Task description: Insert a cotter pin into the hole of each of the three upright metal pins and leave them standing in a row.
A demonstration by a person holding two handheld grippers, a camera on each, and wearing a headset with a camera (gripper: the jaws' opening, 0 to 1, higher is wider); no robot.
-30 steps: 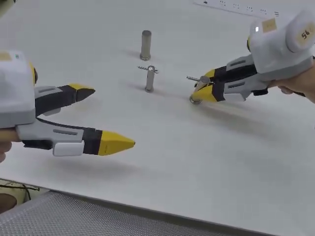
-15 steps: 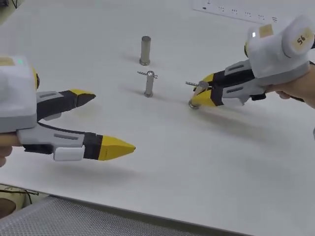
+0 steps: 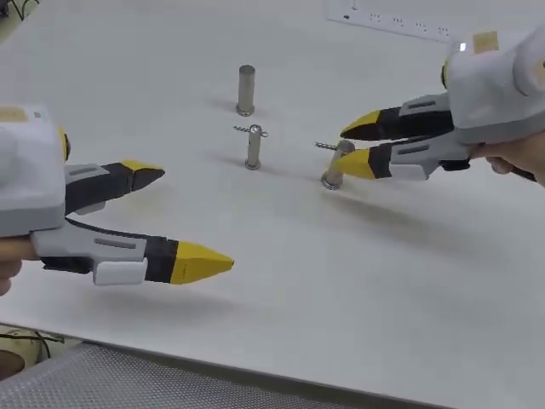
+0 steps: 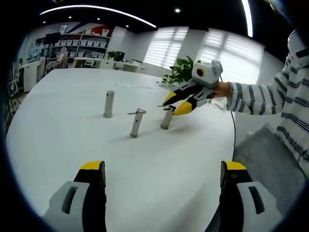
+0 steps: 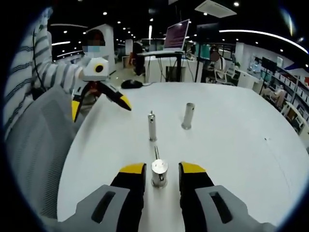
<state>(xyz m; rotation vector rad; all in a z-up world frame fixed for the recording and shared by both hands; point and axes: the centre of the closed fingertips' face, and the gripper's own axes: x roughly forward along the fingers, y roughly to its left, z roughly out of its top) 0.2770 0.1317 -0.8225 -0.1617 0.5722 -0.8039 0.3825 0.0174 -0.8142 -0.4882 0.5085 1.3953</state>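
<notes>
Three metal pins stand on the white table (image 3: 341, 281). The far pin (image 3: 246, 89) (image 4: 109, 104) (image 5: 188, 116) is bare. A cotter pin (image 3: 250, 130) crosses the top of the middle pin (image 3: 253, 149) (image 4: 137, 123) (image 5: 152, 126). The near-right pin (image 3: 333, 169) (image 4: 167, 117) (image 5: 159, 173) also carries a cotter pin (image 3: 326, 146) (image 5: 156, 153). My right gripper (image 3: 359, 145) (image 5: 162, 169) is open, its jaws flanking that pin's top with small gaps. My left gripper (image 3: 183, 217) (image 4: 161, 169) hovers open and empty at the near left.
A white power strip (image 3: 392, 21) lies along the far edge of the table. A grey mesh surface (image 3: 128, 383) borders the near edge. A person's striped sleeve (image 4: 270, 101) trails behind the right gripper (image 4: 186, 99).
My right gripper's jaws have spread apart, letting go of the near-right pin, which stays upright with its cotter pin. The left gripper has hardly moved.
</notes>
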